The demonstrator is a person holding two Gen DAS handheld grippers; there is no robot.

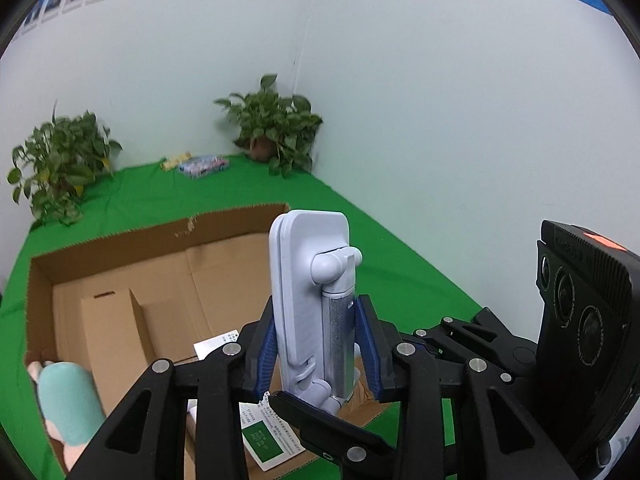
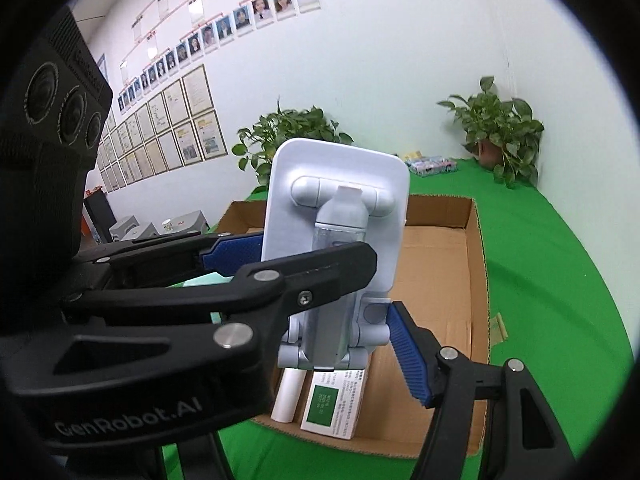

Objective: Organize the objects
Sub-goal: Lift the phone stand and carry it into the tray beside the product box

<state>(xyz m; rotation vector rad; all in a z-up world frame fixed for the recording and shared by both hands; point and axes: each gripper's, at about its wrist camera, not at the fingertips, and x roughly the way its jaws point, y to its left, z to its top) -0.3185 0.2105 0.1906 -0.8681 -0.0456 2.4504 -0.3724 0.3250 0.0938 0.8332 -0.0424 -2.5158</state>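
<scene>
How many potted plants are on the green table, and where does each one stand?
2. One potted plant stands in the far corner by the walls; the other plant stands further left along the back wall. More may be hidden.

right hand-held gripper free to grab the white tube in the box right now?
Probably not. The right hand-held gripper is already clamped on the phone stand, together with the left one, and the stand hangs directly over the white tube.

Both tongs clamp a pale phone stand (image 2: 336, 216) upright above an open cardboard box (image 2: 478, 264) holding a green-labelled carton (image 2: 332, 404) and white tube (image 2: 288, 396).
</scene>
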